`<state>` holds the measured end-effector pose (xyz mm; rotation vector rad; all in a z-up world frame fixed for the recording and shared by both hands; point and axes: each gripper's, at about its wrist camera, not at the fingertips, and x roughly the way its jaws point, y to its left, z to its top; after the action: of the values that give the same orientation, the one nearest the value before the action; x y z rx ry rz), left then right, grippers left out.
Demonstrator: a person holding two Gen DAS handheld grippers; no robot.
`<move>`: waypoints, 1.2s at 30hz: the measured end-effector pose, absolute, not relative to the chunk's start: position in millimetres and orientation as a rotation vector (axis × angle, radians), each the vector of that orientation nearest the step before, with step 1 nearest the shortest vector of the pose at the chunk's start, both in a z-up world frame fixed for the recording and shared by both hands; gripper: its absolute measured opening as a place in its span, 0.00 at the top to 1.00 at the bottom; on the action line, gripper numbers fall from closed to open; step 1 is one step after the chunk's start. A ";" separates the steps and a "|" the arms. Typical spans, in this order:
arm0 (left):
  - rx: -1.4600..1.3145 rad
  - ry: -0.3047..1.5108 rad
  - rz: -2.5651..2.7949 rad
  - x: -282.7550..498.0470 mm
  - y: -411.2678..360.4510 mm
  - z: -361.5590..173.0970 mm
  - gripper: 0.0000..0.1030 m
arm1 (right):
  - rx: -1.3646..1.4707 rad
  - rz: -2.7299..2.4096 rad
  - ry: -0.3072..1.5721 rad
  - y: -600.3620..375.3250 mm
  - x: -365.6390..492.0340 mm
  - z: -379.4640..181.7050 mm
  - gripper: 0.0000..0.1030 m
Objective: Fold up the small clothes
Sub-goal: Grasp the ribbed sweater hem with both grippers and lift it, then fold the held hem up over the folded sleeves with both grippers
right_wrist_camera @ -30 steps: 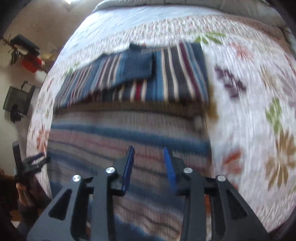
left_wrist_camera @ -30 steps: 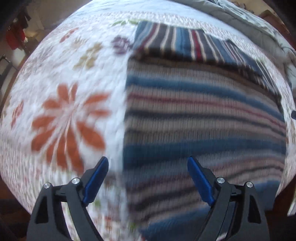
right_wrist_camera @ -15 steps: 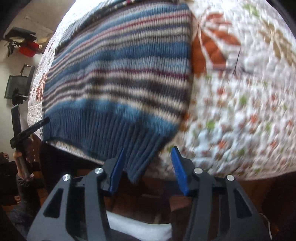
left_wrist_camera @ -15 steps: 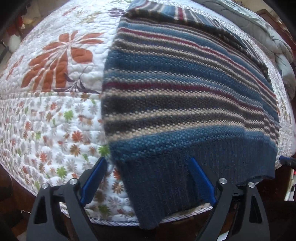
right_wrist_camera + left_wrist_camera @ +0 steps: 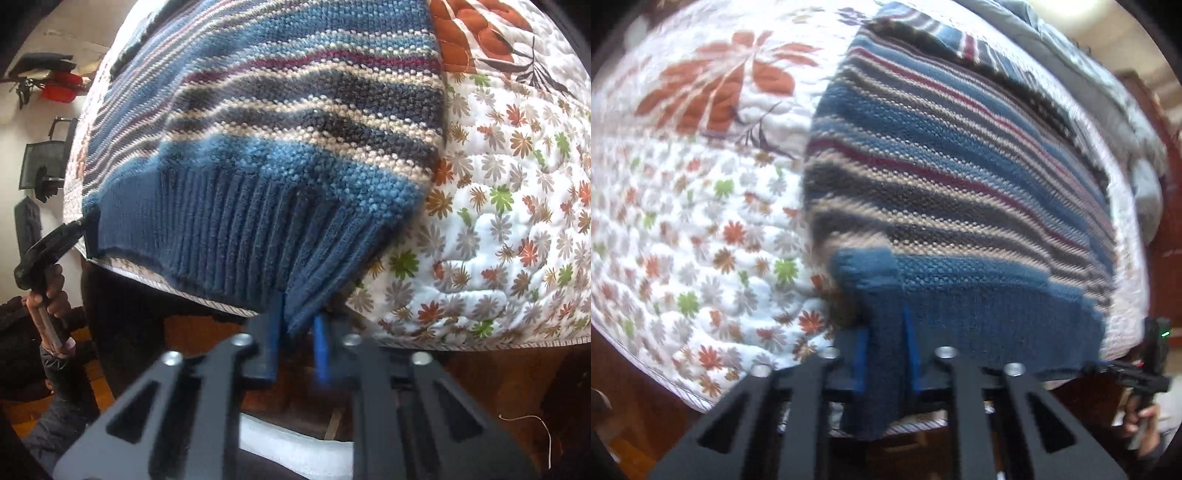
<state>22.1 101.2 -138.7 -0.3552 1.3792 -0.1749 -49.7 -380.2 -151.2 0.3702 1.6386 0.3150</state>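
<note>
Two grippers each hold a corner of the same hem, which is the point of the pose: a fold needs both ends of an edge lifted together so the cloth travels flat. The sweater [image 5: 960,177] lies spread on the quilt [image 5: 701,221] of a bed, its ribbed blue hem [image 5: 236,236] hanging just over the near edge, where jaws can reach under and over it.

The left gripper [image 5: 884,354] has just been closing, and its jaws now stand clamped on the hem's left corner, a tongue of dark rib passing down between the blue pads. The right gripper [image 5: 299,336] has likewise just been closing; its jaws pinch the hem's right corner, with only the tip of the rib caught between them. That bite looks shallow, so I judge it the likelier one to slip when pulled.

From the right view, the other tool shows at the far corner, held by a hand [image 5: 48,291].

The upper part of the sweater seems to be folded in already, with stripes running crosswise near the top. My guess is that the hem gets carried up and over toward that end next.
</note>
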 end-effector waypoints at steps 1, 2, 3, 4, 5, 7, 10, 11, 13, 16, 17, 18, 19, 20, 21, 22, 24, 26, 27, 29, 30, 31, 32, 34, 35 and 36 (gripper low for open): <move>-0.375 1.374 -0.173 21.4 103.6 -137.4 0.87 | 0.368 0.320 1.624 -380.6 -49.6 -147.6 0.91; -0.377 1.366 -0.171 20.2 103.6 -134.9 0.87 | 0.362 0.331 1.598 -379.8 -48.6 -139.9 0.92; -0.377 1.361 -0.165 19.4 103.4 -133.3 0.88 | 0.360 0.340 1.578 -382.3 -48.6 -134.6 0.92; -0.387 1.347 -0.165 17.6 104.1 -127.6 0.88 | 0.362 0.354 1.548 -382.5 -47.1 -125.1 0.92; -0.395 1.333 -0.174 16.2 104.9 -122.2 0.88 | 0.372 0.365 1.520 -383.1 -45.8 -117.1 0.92; -0.409 1.296 -0.198 16.8 106.1 -104.7 0.88 | 0.410 0.400 1.435 -388.7 -39.4 -90.9 0.92; -0.413 1.245 -0.231 29.6 106.8 -76.5 0.88 | 0.455 0.414 1.329 -400.3 -24.1 -57.2 0.92; -0.407 1.231 -0.232 34.2 107.4 -69.6 0.88 | 0.466 0.413 1.305 -404.7 -17.0 -48.7 0.92; -0.395 1.200 -0.230 47.4 104.2 -56.1 0.88 | 0.480 0.396 1.268 -413.2 1.4 -33.8 0.92; -0.401 1.183 -0.233 73.4 101.6 -48.5 0.88 | 0.502 0.368 1.249 -427.6 28.7 -25.9 0.92; -0.408 1.186 -0.234 82.5 100.5 -50.6 0.88 | 0.508 0.358 1.248 -431.3 38.1 -26.0 0.92; -0.419 1.190 -0.233 95.1 94.2 -53.6 0.88 | 0.509 0.343 1.249 -432.6 51.0 -27.3 0.92; -0.424 1.194 -0.230 106.7 90.3 -56.4 0.88 | 0.509 0.330 1.252 -433.5 62.5 -30.5 0.92; -0.426 1.199 -0.220 118.8 88.5 -60.9 0.87 | 0.514 0.320 1.259 -438.9 73.2 -35.3 0.92; -0.427 1.205 -0.212 129.4 86.5 -65.4 0.87 | 0.520 0.310 1.268 -439.4 85.9 -41.3 0.92; -0.429 1.213 -0.207 138.4 84.7 -71.1 0.87 | 0.523 0.299 1.279 -440.6 96.4 -47.8 0.92; -0.434 1.231 -0.189 158.0 80.7 -84.1 0.87 | 0.525 0.281 1.304 -443.2 111.6 -62.3 0.92; -0.435 1.251 -0.170 173.8 77.1 -96.1 0.86 | 0.537 0.268 1.322 -444.1 124.0 -74.6 0.92; -0.438 1.261 -0.168 180.6 77.4 -102.1 0.84 | 0.541 0.261 1.333 -445.3 131.1 -81.3 0.91; -0.458 1.294 -0.172 190.5 80.6 -111.0 0.80 | 0.551 0.249 1.350 -449.4 140.5 -90.4 0.85; -0.484 1.304 -0.182 192.7 83.6 -112.9 0.79 | 0.570 0.243 1.356 -454.0 144.5 -94.1 0.82; -0.517 1.310 -0.195 195.0 87.9 -114.2 0.77 | 0.588 0.238 1.357 -458.6 146.4 -95.9 0.67; -0.538 1.309 -0.197 195.2 92.7 -113.6 0.74 | 0.594 0.222 1.346 -464.3 148.2 -95.8 0.55; -0.541 1.293 -0.204 193.7 101.5 -106.8 0.65 | 0.583 0.202 1.307 -477.2 148.5 -89.5 0.54; -0.531 1.272 -0.197 191.8 106.5 -100.7 0.59 | 0.589 0.202 1.296 -482.3 149.3 -87.8 0.54; -0.511 1.240 -0.176 189.3 112.0 -92.7 0.57 | 0.589 0.203 1.286 -486.4 149.6 -85.6 0.54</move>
<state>189.3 112.0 -92.7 -0.5108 1.2396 -0.1761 149.6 -486.4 -85.6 0.5895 1.2859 0.2034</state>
